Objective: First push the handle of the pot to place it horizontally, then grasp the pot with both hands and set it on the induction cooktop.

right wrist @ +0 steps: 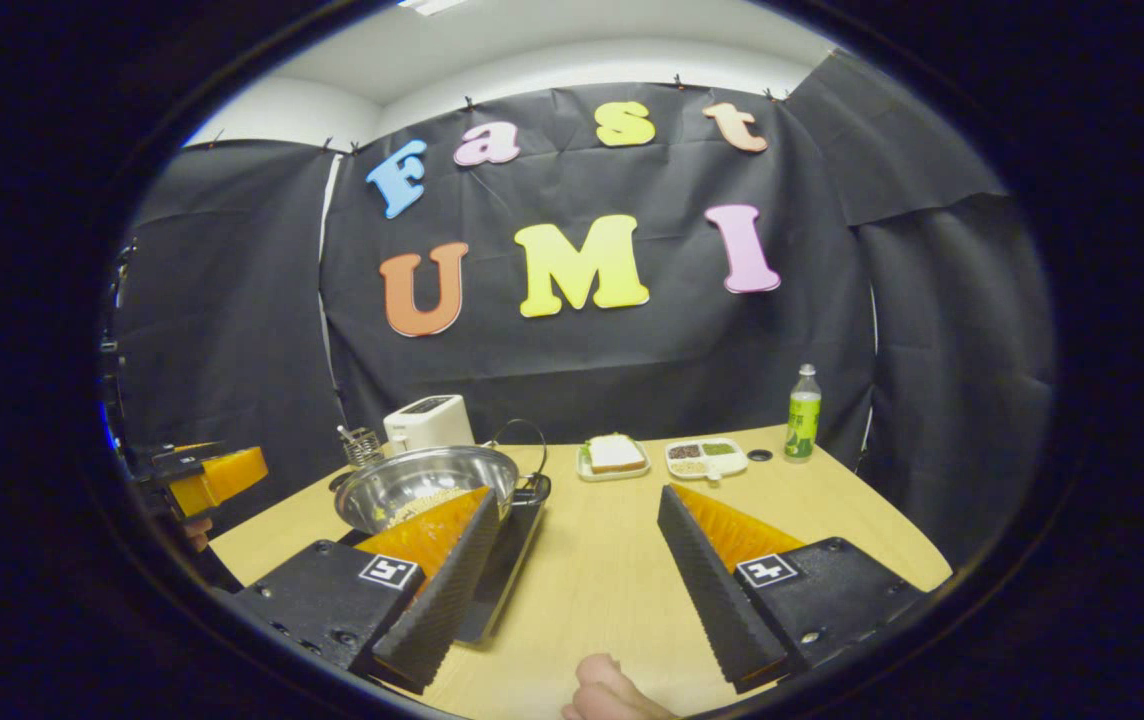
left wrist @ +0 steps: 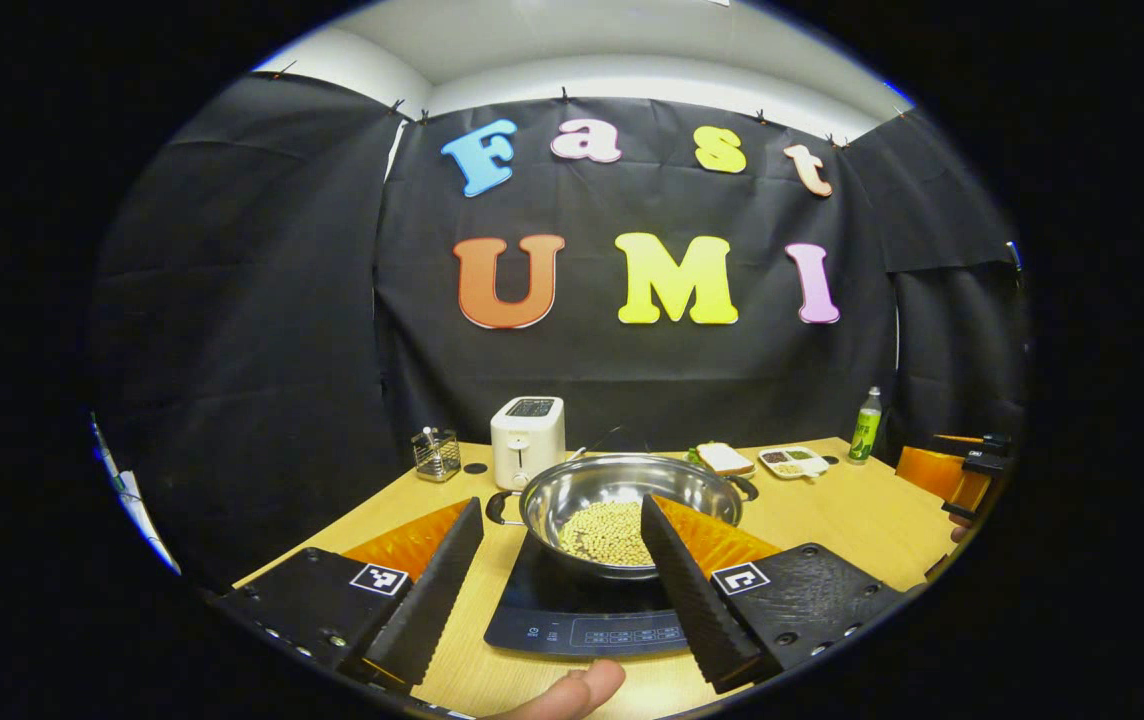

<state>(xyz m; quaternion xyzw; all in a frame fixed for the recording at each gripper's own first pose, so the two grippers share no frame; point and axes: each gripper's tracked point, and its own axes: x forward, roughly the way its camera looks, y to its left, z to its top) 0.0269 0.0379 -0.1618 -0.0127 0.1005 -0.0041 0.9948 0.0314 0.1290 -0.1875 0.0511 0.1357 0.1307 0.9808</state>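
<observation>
In the left gripper view we note a fingertip (left wrist: 572,692) at the bottom edge, just behind the left gripper (left wrist: 562,520). Its jaws stand wide apart and hold nothing; the fingers point forward and level above the wooden table (left wrist: 862,520). Between and beyond those fingers lies the induction cooktop (left wrist: 582,612), with its control strip toward us. The pot (left wrist: 622,500) sits on the cooktop, upright, with a heap of pale beans (left wrist: 607,532) in its bottom. Small side handles show at its left and right rim, and a thin wire handle rises behind it. At the far right edge of this view we see the right gripper (left wrist: 967,470), held well apart from the pot.

In the right gripper view a fingertip (right wrist: 612,690) shows at the bottom edge behind the right gripper (right wrist: 572,510), whose jaws also stand wide apart, gripping nothing, over bare table to the right of the cooktop. The pot lies beyond its left finger, not touched.

Farther back we record a white toaster (left wrist: 527,440), a wire holder (left wrist: 436,455), a plate with a sandwich (right wrist: 615,455), a divided tray (right wrist: 705,458) and a green bottle (right wrist: 803,413) near the cloth wall.
</observation>
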